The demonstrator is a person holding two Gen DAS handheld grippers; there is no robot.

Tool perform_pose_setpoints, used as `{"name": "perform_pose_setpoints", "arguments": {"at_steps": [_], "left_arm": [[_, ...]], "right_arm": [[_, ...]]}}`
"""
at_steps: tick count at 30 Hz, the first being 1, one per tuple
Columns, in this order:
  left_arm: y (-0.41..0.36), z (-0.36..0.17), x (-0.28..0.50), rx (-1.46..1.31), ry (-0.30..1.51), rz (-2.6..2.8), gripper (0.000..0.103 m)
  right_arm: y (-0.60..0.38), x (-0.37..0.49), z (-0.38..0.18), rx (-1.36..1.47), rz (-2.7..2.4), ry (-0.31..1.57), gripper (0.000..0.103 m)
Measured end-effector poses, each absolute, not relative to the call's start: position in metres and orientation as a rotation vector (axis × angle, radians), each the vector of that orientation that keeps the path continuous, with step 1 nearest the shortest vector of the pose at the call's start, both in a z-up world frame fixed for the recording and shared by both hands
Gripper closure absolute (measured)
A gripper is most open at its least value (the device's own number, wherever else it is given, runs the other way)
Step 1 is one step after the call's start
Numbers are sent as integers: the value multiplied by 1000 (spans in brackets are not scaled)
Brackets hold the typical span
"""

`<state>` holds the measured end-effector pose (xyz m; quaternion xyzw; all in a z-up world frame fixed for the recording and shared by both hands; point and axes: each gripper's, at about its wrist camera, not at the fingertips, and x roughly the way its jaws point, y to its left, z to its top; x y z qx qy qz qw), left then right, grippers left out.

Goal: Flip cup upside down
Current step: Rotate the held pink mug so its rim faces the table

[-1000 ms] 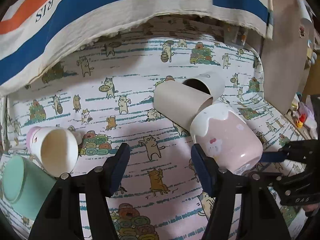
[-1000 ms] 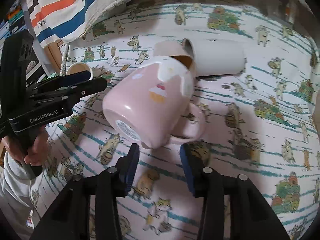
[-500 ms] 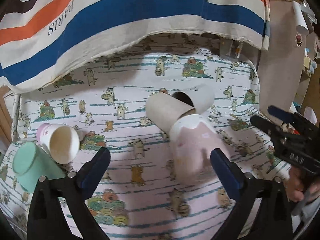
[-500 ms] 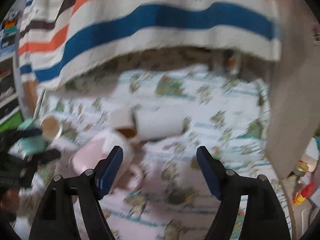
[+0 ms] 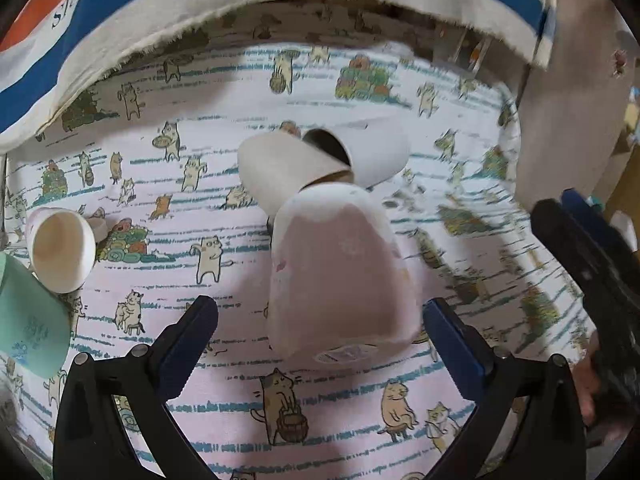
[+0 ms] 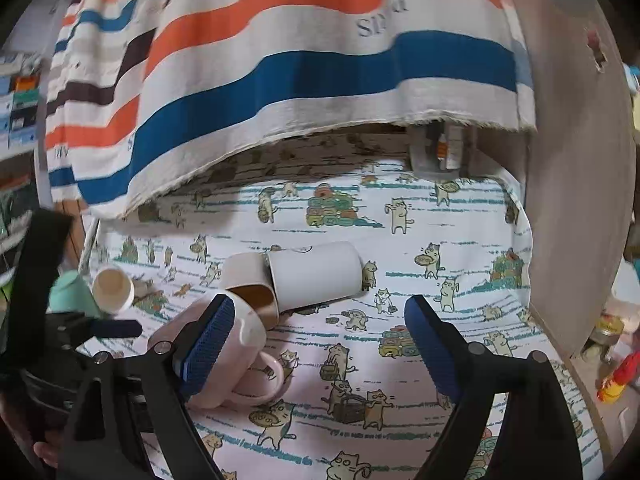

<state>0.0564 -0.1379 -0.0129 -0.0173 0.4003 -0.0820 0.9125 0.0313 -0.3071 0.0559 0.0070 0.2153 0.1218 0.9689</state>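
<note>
A pink mug (image 5: 340, 276) with a white glaze band lies on its side on the cat-print cloth, base toward me and mouth toward the back. My left gripper (image 5: 320, 340) is open, its blue pads either side of the mug's base without touching. In the right wrist view the mug (image 6: 244, 344) lies at lower left, handle toward the front, partly behind my left finger. My right gripper (image 6: 320, 344) is open and empty, held back and above the cloth to the mug's right.
A beige cup (image 5: 280, 168) and a white cup (image 5: 368, 152) lie on their sides just behind the mug. A small pink-and-cream cup (image 5: 60, 248) and a mint cup (image 5: 28, 316) lie at the left. A striped cloth (image 6: 280, 60) hangs over the back. A wooden panel (image 6: 576, 200) stands right.
My right gripper let go of the mug, opened and pulled back up. My left gripper opened wide and moved in until its pads flank the mug's base.
</note>
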Motion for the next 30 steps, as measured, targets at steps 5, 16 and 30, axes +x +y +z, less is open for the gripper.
{"name": "perform_pose_setpoints", "arguments": {"at_steps": [5, 16, 30], "left_arm": [[-143, -27, 59, -26, 862, -199, 1], [-152, -41, 66, -36, 893, -200, 2], [-139, -30, 55, -47, 840, -188, 19]], "right_arm": [[-296, 33, 46, -12, 268, 488, 15], [-307, 43, 41, 49, 251, 534, 15], [-307, 48, 36, 54, 248, 564, 15]]}}
